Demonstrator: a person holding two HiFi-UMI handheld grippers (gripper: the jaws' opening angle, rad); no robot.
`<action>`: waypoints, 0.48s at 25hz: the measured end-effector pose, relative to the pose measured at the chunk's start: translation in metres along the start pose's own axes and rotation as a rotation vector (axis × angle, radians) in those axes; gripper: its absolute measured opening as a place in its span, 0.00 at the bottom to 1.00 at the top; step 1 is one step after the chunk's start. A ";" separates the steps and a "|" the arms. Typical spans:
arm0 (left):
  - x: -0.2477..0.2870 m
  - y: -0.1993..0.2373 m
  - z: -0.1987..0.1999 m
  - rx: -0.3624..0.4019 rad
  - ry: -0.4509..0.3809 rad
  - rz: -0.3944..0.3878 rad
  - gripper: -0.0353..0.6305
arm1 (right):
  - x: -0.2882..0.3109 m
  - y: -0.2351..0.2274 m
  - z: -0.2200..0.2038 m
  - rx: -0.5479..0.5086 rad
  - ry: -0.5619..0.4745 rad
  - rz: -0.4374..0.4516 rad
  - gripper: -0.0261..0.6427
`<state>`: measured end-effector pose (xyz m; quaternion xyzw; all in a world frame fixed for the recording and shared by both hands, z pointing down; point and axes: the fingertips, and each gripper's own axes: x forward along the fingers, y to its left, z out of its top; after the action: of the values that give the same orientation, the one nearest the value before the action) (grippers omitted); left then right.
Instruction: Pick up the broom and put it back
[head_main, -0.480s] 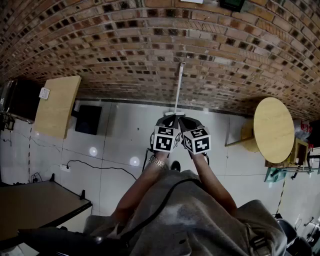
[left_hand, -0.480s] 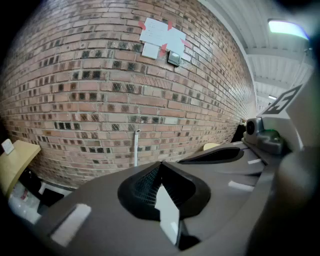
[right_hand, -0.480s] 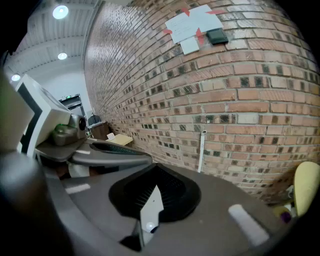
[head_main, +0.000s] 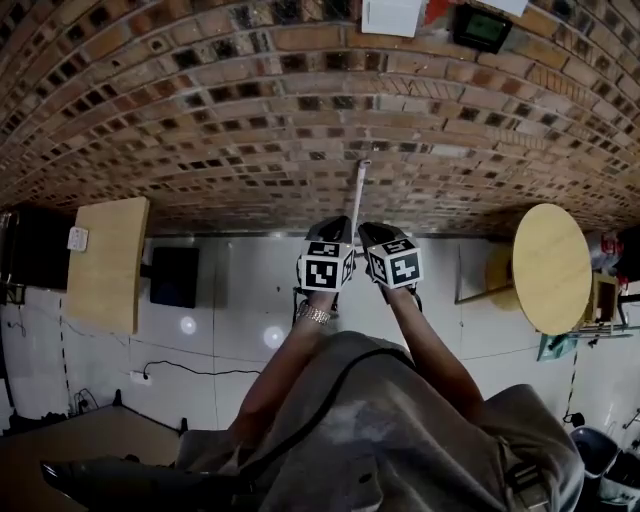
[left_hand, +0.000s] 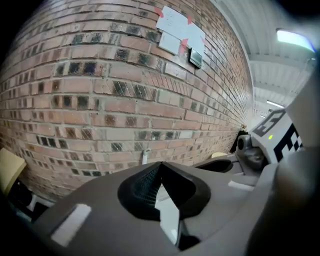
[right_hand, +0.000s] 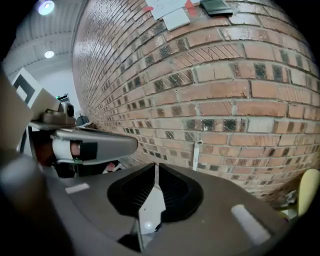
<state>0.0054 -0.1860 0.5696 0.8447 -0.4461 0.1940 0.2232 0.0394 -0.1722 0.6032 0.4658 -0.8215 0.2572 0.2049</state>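
**Head view.** Broom (head_main: 358, 192): the pale handle stands near-upright against the brick wall (head_main: 200, 110), its top touching the bricks. Its lower end is hidden behind the two grippers, so the footing at the wall base cannot be checked. The left gripper (head_main: 335, 232) and right gripper (head_main: 375, 236) sit side by side just in front of the wall, directly below the handle. A rectangular wooden worktop (head_main: 108, 262) and a black box (head_main: 173, 276) stand at the wall base to the left. A round wooden worktop (head_main: 548, 265) stands at the wall base to the right. Both are well apart from the broom, and nothing lies between the person and the wall.

**Left gripper view.** The jaws of the left gripper (left_hand: 160, 165) are closed tip to tip with nothing between them. The handle (left_hand: 145, 156) shows beyond them, against the wall. Papers (left_hand: 180, 32) are pinned high on the wall.

**Right gripper view.** The right gripper (right_hand: 155, 167) is likewise closed and empty. The handle (right_hand: 197, 154) leans on the bricks ahead.

**Hazard.** The broom appears to be set back and unsupported except by the wall. Judged from this, a brush from either gripper on withdrawal could slide the handle sideways along the bricks and topple it. Poor footing would have the same effect.
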 end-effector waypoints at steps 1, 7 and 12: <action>0.006 0.010 0.012 -0.001 -0.007 -0.005 0.05 | 0.012 -0.006 0.009 0.007 0.003 -0.007 0.07; 0.044 0.054 0.043 0.004 0.009 -0.037 0.05 | 0.084 -0.047 0.028 0.119 0.051 -0.018 0.19; 0.067 0.071 0.052 -0.022 0.034 -0.053 0.05 | 0.128 -0.091 0.027 0.142 0.121 -0.050 0.28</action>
<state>-0.0127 -0.2949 0.5763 0.8502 -0.4219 0.1975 0.2452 0.0549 -0.3125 0.6770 0.4830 -0.7756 0.3371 0.2269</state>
